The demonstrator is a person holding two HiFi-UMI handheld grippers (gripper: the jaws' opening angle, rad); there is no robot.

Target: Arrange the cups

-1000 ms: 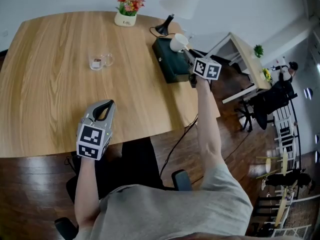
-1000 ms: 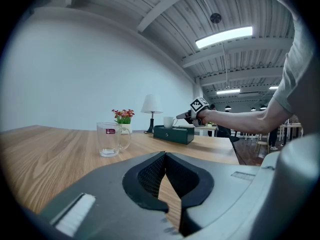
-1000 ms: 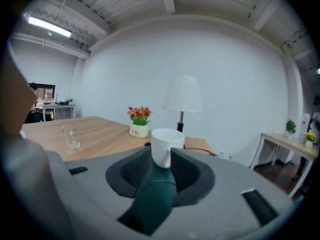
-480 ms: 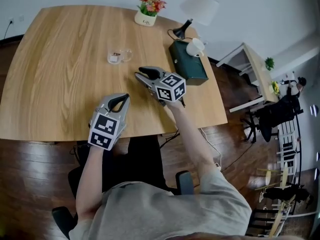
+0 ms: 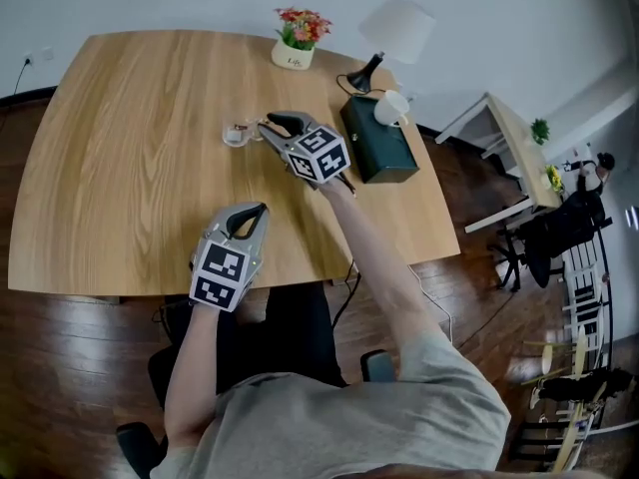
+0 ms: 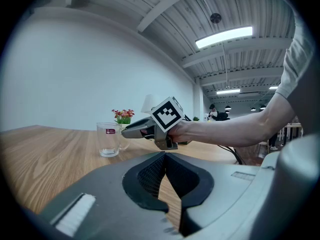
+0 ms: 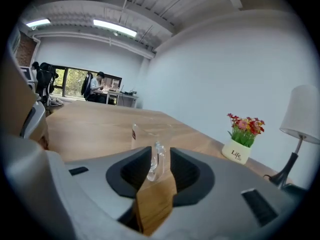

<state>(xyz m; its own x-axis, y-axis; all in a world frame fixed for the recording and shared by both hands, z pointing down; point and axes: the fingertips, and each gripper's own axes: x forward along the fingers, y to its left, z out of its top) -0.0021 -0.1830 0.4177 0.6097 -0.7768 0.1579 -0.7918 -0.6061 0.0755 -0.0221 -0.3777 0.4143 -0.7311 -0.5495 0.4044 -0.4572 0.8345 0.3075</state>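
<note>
Right tool [image 5: 266, 124] is at the glass cup [image 5: 238, 134] - jaws partway apart and they've just been opening. In the right gripper view the cup's handle stands in the gap at the tips, close to the left-hand jaw. I see daylight on the other side, so it isn't clamped, only straddled.

Glass cup stands upright on the desk [image 5: 130, 148], around the middle and toward the far side. It has a small red label on its wall and the handle is turned toward the right tool.

Left tool [image 5: 261, 209] has its jaws closed tip to tip with nothing in them. Only desk wood shows through the slit behind the tips. It sits over the near edge of the desk, well apart from the glass cup and pointing roughly at it. The left gripper view looks straight at the cup, with the right tool coming in from the right. Can't tell whether the left tool touches the desk.

White cup [image 5: 391, 109] sits on top of the dark box [image 5: 384, 158] at the desk's far right edge. Upright or tilted, I can't tell from here.

Also on the desk - a flower pot [image 5: 297, 56] at the far edge and a lamp [image 5: 396, 26] just behind the box.
</note>
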